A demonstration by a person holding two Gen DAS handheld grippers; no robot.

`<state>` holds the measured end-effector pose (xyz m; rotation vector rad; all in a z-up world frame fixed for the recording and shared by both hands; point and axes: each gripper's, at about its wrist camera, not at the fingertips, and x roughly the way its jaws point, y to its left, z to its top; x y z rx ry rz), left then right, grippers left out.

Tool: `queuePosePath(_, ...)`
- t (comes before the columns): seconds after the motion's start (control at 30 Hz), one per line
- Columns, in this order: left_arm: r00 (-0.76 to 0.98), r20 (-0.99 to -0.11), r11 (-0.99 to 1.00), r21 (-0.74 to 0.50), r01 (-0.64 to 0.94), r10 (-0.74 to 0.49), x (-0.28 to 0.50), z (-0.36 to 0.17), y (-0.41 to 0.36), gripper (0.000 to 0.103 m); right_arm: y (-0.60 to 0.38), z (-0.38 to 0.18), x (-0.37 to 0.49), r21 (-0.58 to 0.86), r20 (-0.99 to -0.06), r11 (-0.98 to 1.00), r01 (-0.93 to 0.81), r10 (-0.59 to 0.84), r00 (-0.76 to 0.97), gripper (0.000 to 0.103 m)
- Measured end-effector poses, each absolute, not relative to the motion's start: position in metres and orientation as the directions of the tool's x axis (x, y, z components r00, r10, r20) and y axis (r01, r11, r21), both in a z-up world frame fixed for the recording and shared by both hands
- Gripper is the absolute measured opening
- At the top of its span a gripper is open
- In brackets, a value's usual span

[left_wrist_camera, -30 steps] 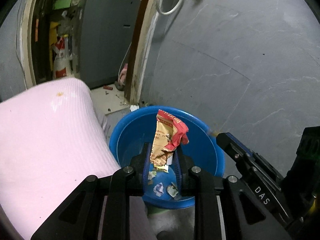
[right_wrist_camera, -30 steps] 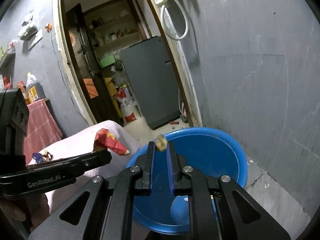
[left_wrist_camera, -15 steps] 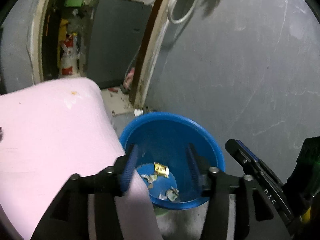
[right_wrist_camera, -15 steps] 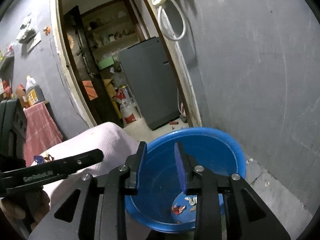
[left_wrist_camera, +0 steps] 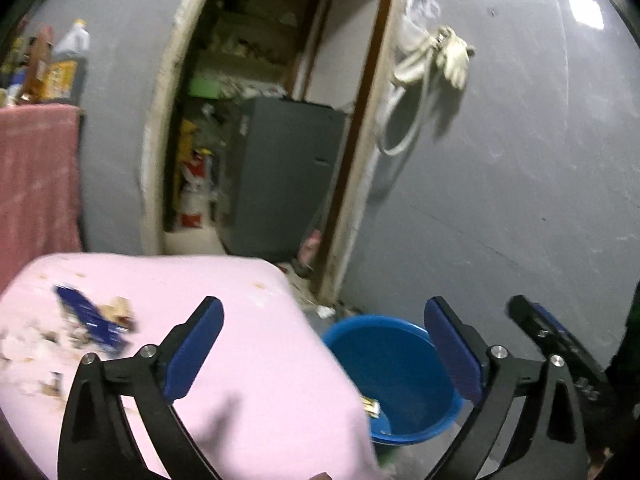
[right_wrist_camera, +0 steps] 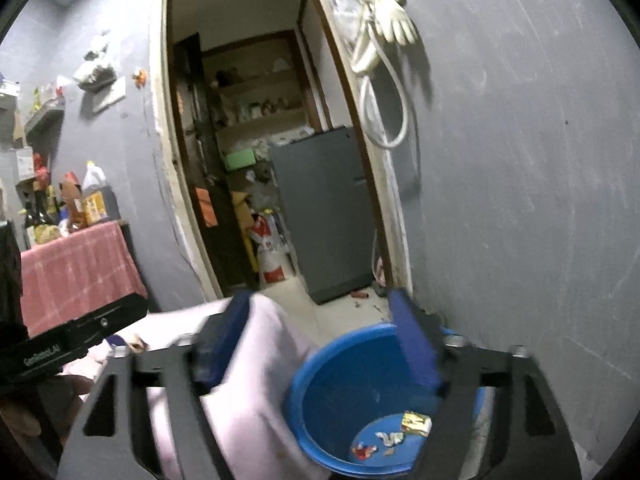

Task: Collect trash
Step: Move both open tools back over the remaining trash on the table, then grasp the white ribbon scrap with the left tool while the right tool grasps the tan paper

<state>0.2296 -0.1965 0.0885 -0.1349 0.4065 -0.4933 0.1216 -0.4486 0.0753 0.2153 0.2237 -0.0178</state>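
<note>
A blue plastic tub (left_wrist_camera: 384, 364) stands on the floor by the grey wall, beside a pink-covered surface (left_wrist_camera: 256, 344). In the right wrist view the tub (right_wrist_camera: 332, 364) holds several scraps of wrapper (right_wrist_camera: 416, 424) at its bottom. My left gripper (left_wrist_camera: 324, 356) is wide open and empty, above the edge of the pink surface. My right gripper (right_wrist_camera: 320, 344) is open and empty, above the tub's near rim. More trash lies on the pink surface at the left: a dark blue wrapper (left_wrist_camera: 90, 320) and pale crumpled bits (left_wrist_camera: 28, 352).
A doorway (right_wrist_camera: 256, 160) leads to a back room with a grey fridge (right_wrist_camera: 324, 212). A white hose and glove (right_wrist_camera: 384, 52) hang on the wall. A table with a red cloth (right_wrist_camera: 76, 264) carries bottles at the left.
Both grippers have opened and let their trash fall into the tub: the left its red-and-yellow wrapper, the right a small scrap. Both have risen and swung left toward the pink surface.
</note>
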Motion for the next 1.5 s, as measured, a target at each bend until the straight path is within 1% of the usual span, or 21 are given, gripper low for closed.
queuePosePath(0.03, 0.814, -0.337, 0.880, -0.218, 0.422, -0.474, 0.227, 0.093, -0.191, 0.101, -0.445, 0.078, 0.120, 0.206, -0.217, 0.978, 0.033, 0.012, 0.976, 0.084)
queuePosePath(0.1, 0.833, -0.319, 0.891, -0.207, 0.404, -0.452, 0.218, 0.100, -0.176, 0.101, -0.432, 0.086, 0.120, 0.193, -0.205, 0.981, 0.005, 0.035, 0.978, 0.091)
queuePosePath(0.13, 0.844, -0.309, 0.898, -0.203, 0.391, -0.438, 0.213, 0.103, -0.169, 0.101, -0.428, 0.088, 0.120, 0.190, -0.199, 0.982, -0.006, 0.044, 0.979, 0.100)
queuePosePath(0.17, 0.856, -0.298, 0.905, -0.200, 0.376, -0.422, 0.209, 0.107, -0.161, 0.101, -0.422, 0.091, 0.119, 0.188, -0.187, 0.982, -0.022, 0.058, 0.981, 0.103)
queuePosePath(0.47, 0.925, -0.230, 0.948, -0.178, 0.264, -0.301, 0.182, 0.121, -0.091, 0.101, -0.368, 0.109, 0.116, 0.161, -0.106, 0.979, -0.125, 0.143, 0.984, 0.103)
queuePosePath(0.73, 0.961, -0.199, 0.976, -0.145, 0.164, -0.191, 0.174, 0.123, -0.041, 0.101, -0.330, 0.113, 0.128, 0.159, -0.070, 0.967, -0.199, 0.212, 0.975, 0.103)
queuePosePath(1.1, 0.973, -0.213, 0.990, -0.125, 0.058, -0.084, 0.188, 0.104, -0.002, 0.101, -0.285, 0.095, 0.161, 0.137, -0.103, 0.950, -0.279, 0.294, 0.950, 0.103)
queuePosePath(1.33, 0.966, -0.252, 0.992, -0.126, 0.022, -0.054, 0.204, 0.085, 0.012, 0.101, -0.267, 0.079, 0.180, 0.090, -0.146, 0.944, -0.316, 0.327, 0.934, 0.103)
queuePosePath(1.5, 0.961, -0.276, 0.995, -0.104, -0.006, -0.023, 0.217, 0.070, 0.017, 0.101, -0.257, 0.068, 0.196, 0.054, -0.188, 0.939, -0.339, 0.343, 0.920, 0.103)
